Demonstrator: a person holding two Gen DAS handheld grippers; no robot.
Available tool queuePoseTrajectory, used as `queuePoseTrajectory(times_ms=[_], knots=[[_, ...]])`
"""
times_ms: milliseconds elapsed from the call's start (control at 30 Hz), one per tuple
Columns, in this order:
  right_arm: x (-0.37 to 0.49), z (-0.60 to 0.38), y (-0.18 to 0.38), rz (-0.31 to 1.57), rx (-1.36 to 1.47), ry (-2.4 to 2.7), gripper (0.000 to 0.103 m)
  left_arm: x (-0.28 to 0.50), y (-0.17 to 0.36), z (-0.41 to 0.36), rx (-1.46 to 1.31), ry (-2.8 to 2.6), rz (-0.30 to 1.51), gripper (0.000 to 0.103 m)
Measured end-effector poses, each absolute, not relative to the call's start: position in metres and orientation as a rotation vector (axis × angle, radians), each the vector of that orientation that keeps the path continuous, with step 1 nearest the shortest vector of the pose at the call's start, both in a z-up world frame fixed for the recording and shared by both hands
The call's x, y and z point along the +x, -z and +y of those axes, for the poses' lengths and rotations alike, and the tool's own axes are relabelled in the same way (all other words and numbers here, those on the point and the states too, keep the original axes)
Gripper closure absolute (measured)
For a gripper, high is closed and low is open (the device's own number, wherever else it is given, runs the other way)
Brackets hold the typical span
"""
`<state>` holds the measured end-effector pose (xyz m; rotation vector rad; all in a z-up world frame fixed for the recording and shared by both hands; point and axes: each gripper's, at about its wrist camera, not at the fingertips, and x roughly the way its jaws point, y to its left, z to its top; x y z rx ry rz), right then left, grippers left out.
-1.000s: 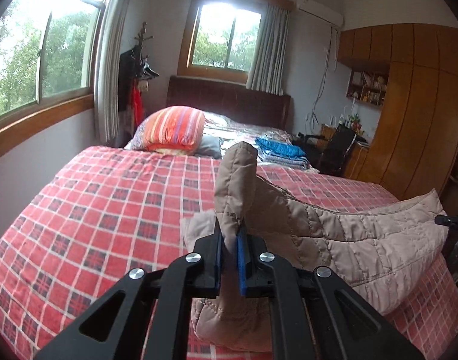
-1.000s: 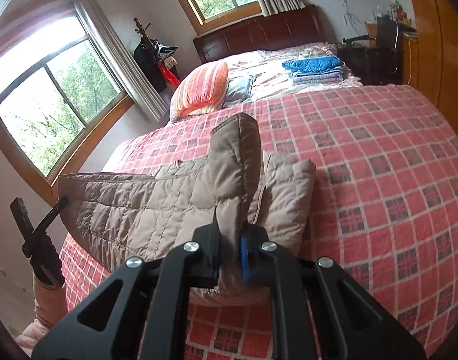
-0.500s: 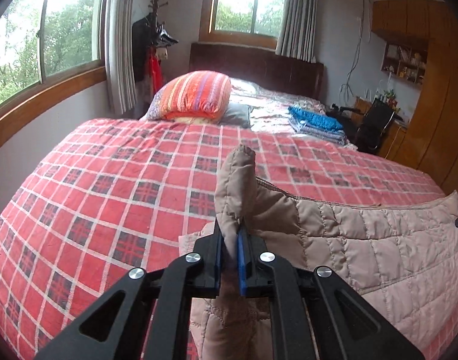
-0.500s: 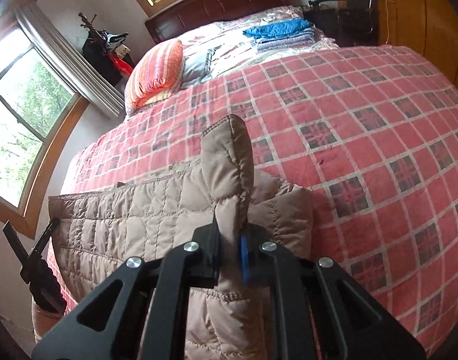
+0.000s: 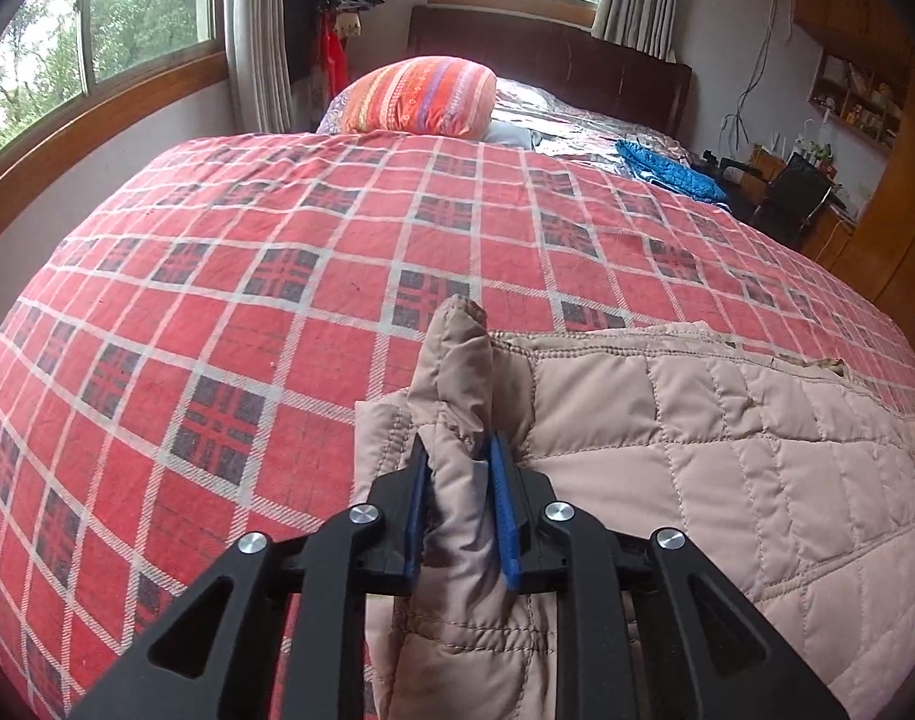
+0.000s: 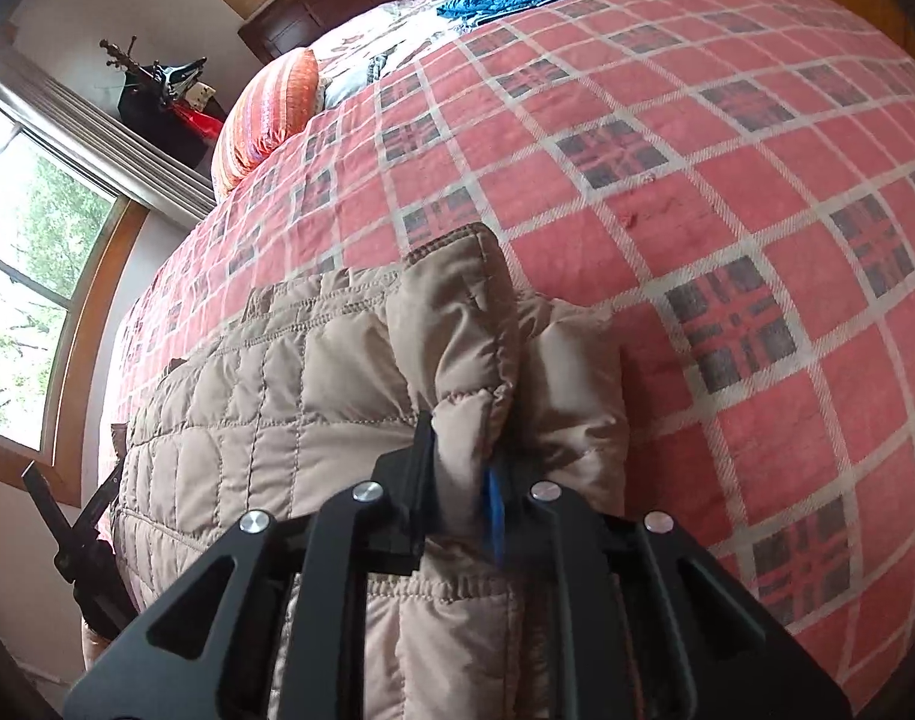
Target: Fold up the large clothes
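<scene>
A beige quilted jacket [image 5: 727, 456] lies spread on a bed [image 5: 265, 276] covered with a red plaid blanket, at the near end of the bed and well apart from the pillows at the far end. In the left wrist view the jacket fills the lower right, its stitched edge running straight across the blanket; in the right wrist view it fills the lower left.

The left gripper [image 5: 460, 486] has its jaws pinching a bunched fold at one corner of the jacket, the cloth standing up in a ridge between the blue pads [image 5: 506, 516]. The pads sit a little apart with the thick fabric pressed between them. The right gripper [image 6: 460, 480] has its jaws pinching the opposite corner in the same way, a padded flap rising upright from between them, with one blue pad showing on the right side of the fold. Both corners rest low, on or just above the jacket's lower layer.

The left gripper also shows at the left edge of the right wrist view, beside the jacket's far corner.

At the head of the bed lies an orange striped pillow [image 5: 421, 96], and near it a folded blue cloth [image 5: 667, 171]. Windows [image 5: 97, 18] line the left wall, and a dark headboard [image 5: 547, 72] stands behind the pillow.
</scene>
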<state>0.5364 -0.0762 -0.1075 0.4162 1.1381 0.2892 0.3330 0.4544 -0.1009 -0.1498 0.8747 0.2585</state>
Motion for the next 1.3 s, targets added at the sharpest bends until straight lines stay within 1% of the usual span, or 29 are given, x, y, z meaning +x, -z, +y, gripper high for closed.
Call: queuePoseTrajectory(times_ms=[67, 100, 133, 167, 200, 300, 500, 667, 700, 733, 800, 833, 867, 900, 933, 967, 1033, 1167, 1300], knots=[[0.532, -0.080, 0.098, 1.123, 0.408, -0.286, 0.079, 0.329, 0.095, 0.457, -0.164, -0.256, 0.889, 0.073], [0.529, -0.082, 0.092, 1.113, 0.403, -0.287, 0.070, 0.325, 0.090, 0.460, -0.182, -0.251, 0.893, 0.065], [0.523, -0.084, 0.085, 1.098, 0.401, -0.288, 0.057, 0.320, 0.085, 0.463, -0.204, -0.239, 0.891, 0.062], [0.515, -0.088, 0.079, 1.078, 0.405, -0.294, 0.053, 0.313, 0.079, 0.467, -0.223, -0.225, 0.886, 0.062], [0.508, -0.090, 0.072, 1.062, 0.403, -0.312, 0.053, 0.306, 0.074, 0.470, -0.238, -0.212, 0.880, 0.061], [0.484, -0.097, 0.059, 1.037, 0.392, -0.368, 0.053, 0.277, 0.064, 0.479, -0.259, -0.198, 0.865, 0.054], [0.421, -0.104, 0.064, 1.048, 0.355, -0.448, 0.054, 0.211, 0.072, 0.478, -0.254, -0.181, 0.873, 0.053], [0.388, -0.101, 0.079, 1.060, 0.304, -0.474, 0.055, 0.176, 0.087, 0.465, -0.278, -0.139, 0.880, 0.052], [0.385, -0.099, 0.083, 1.067, 0.293, -0.474, 0.058, 0.173, 0.091, 0.462, -0.280, -0.130, 0.884, 0.052], [0.384, -0.098, 0.086, 1.074, 0.285, -0.477, 0.065, 0.170, 0.094, 0.459, -0.274, -0.128, 0.889, 0.052], [0.378, -0.097, 0.093, 1.082, 0.279, -0.490, 0.072, 0.167, 0.099, 0.453, -0.263, -0.130, 0.893, 0.054], [0.377, -0.096, 0.095, 1.081, 0.275, -0.482, 0.075, 0.167, 0.102, 0.451, -0.261, -0.130, 0.900, 0.061], [0.376, -0.096, 0.095, 1.082, 0.274, -0.477, 0.078, 0.167, 0.103, 0.450, -0.270, -0.118, 0.908, 0.070], [0.376, -0.096, 0.095, 1.085, 0.278, -0.479, 0.085, 0.167, 0.105, 0.449, -0.291, -0.093, 0.920, 0.089], [0.375, -0.098, 0.092, 1.081, 0.288, -0.484, 0.092, 0.167, 0.105, 0.449, -0.303, -0.093, 0.928, 0.091], [0.374, -0.099, 0.089, 1.075, 0.300, -0.493, 0.093, 0.166, 0.103, 0.447, -0.297, -0.101, 0.922, 0.092], [0.372, -0.103, 0.079, 1.050, 0.315, -0.512, 0.094, 0.164, 0.098, 0.445, -0.291, -0.102, 0.918, 0.096], [0.366, -0.104, 0.067, 1.028, 0.298, -0.512, 0.095, 0.158, 0.093, 0.450, -0.331, -0.076, 0.907, 0.097], [0.373, -0.103, 0.089, 1.092, 0.281, -0.470, 0.095, 0.162, 0.107, 0.456, -0.342, -0.064, 0.931, 0.097]])
